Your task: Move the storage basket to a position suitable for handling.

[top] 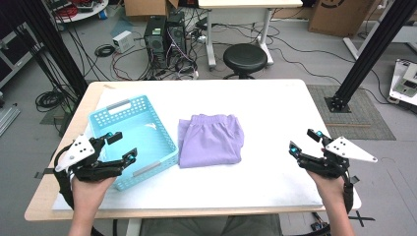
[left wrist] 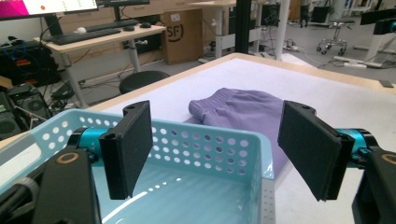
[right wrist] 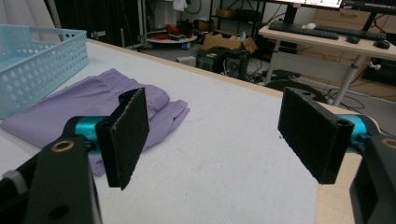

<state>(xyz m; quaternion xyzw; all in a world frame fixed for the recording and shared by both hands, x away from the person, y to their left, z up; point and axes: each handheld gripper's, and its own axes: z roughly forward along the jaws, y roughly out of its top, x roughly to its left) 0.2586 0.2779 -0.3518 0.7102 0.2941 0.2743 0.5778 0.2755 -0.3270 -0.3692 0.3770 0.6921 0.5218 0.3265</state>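
Shorts (top: 210, 139) of folded purple cloth lie mid-table, just right of our light-blue perforated basket (top: 162, 129). We hold the left gripper (top: 121, 146) over the basket's near end, jaws wide and empty; our right gripper (top: 305, 141), also spread, hovers well apart near the table's (top: 275, 108) right edge.

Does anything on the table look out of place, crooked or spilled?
Nothing stands out. The folded purple shorts lie flat and tidy mid-table, just right of the light-blue perforated basket, which stands upright and empty at a slight angle to the table edge. Nothing is spilled or damaged.
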